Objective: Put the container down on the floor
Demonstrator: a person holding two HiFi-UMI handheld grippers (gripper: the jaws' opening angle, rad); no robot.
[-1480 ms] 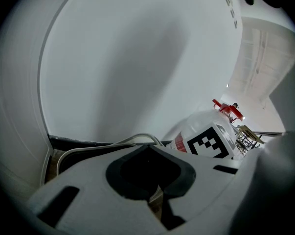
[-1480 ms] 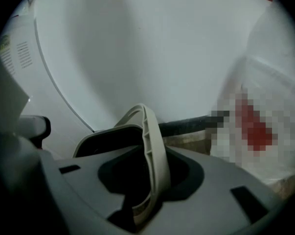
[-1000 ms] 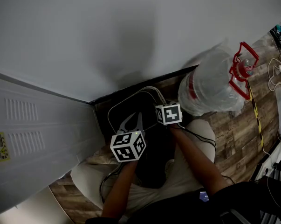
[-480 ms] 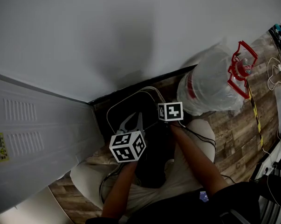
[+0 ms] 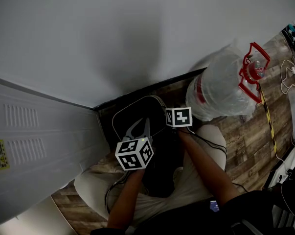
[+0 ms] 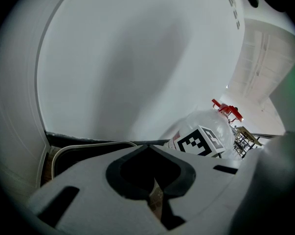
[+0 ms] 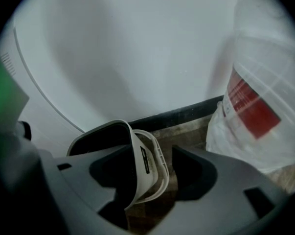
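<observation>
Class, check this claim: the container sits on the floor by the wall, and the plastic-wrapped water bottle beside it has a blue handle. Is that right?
Not quite. The head view shows the handle of the water bottle is red, not blue. The container does sit on the floor by the wall, the bottle beside it.

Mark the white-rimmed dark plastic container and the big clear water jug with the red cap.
white-rimmed dark plastic container (image 7: 147, 173): right gripper view, pale outer wall.
big clear water jug (image 5: 220, 89): head view, clear body.

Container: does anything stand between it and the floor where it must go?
Nothing visible does. The container looks already down on the wood floor by the wall; the right gripper's jaws are opening around its rim.
</observation>
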